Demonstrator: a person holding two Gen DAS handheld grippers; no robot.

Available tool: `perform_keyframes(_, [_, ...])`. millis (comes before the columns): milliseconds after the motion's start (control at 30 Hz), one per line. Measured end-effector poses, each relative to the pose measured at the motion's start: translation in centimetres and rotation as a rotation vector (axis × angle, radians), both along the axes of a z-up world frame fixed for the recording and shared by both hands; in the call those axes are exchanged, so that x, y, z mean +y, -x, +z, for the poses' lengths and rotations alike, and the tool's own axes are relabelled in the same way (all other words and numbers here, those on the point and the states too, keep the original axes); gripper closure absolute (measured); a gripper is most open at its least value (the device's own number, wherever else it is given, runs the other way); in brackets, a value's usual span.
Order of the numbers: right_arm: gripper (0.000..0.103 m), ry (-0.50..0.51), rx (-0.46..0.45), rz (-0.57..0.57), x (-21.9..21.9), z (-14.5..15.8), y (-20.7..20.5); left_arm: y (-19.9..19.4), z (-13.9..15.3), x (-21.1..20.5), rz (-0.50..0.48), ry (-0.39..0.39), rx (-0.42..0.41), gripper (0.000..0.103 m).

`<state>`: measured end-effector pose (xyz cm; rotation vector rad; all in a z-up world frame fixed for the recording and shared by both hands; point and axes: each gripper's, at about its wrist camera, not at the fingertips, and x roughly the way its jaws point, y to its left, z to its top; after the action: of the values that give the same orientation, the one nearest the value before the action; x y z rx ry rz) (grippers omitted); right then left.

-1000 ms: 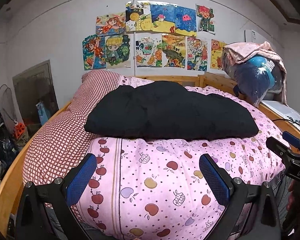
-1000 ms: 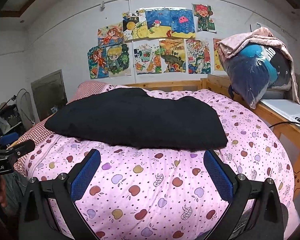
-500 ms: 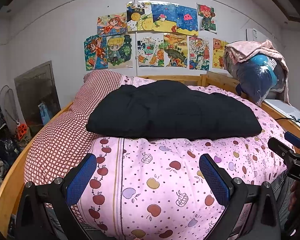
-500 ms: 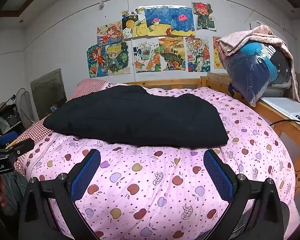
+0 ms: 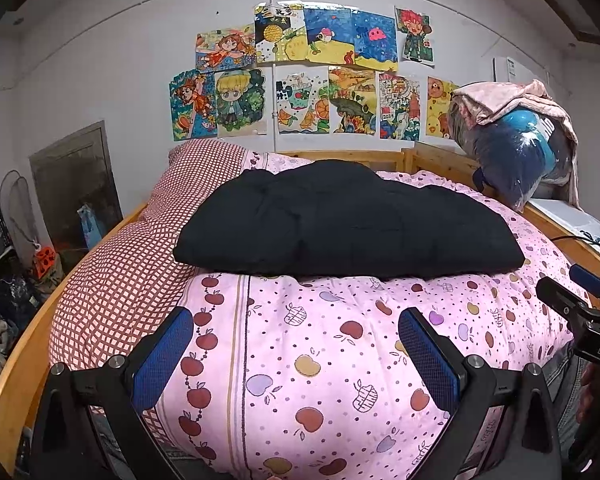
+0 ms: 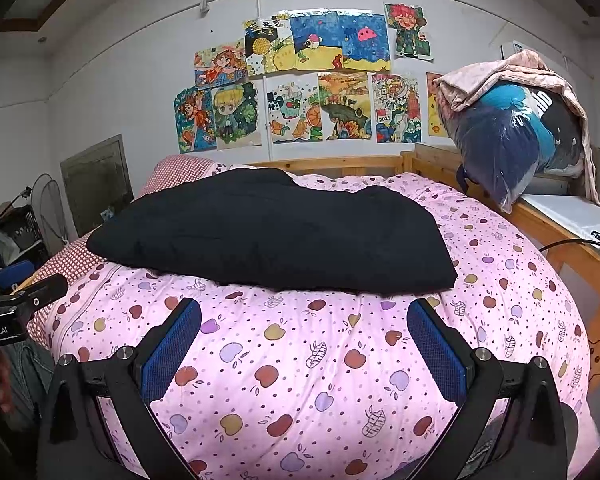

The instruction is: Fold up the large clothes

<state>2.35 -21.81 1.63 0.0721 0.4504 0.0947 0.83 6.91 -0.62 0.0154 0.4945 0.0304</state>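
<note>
A large black garment (image 5: 340, 224) (image 6: 276, 236) lies folded into a flat, wide bundle on a pink quilt (image 5: 340, 360) (image 6: 300, 360) printed with apples. My left gripper (image 5: 296, 344) is open, well short of the garment's near edge, with nothing between its blue pads. My right gripper (image 6: 308, 340) is also open and empty, likewise held back over the quilt's near side. Each gripper shows at the edge of the other's view: the right gripper body (image 5: 580, 316) and the left gripper body (image 6: 16, 312).
A red checked pillow (image 5: 140, 248) lies along the bed's left side. The wooden bed frame (image 6: 572, 240) runs on the right, with a bagged bundle of bedding (image 6: 516, 128) on a ledge. Drawings (image 5: 300, 80) cover the back wall. Clutter and a fan (image 5: 12, 216) stand left.
Both views have shifted slightly; the garment sits a touch lower and nearer in frame. Both grippers stay open and the garment has not moved on the quilt.
</note>
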Motion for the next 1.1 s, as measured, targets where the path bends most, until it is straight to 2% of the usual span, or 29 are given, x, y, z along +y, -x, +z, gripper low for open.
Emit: perform_keyframes(1100, [0.002, 0.000, -0.007, -0.001, -0.47, 0.02, 0.44, 0.47, 0.26, -0.12, 0.002, -0.002, -0.004, 0.000])
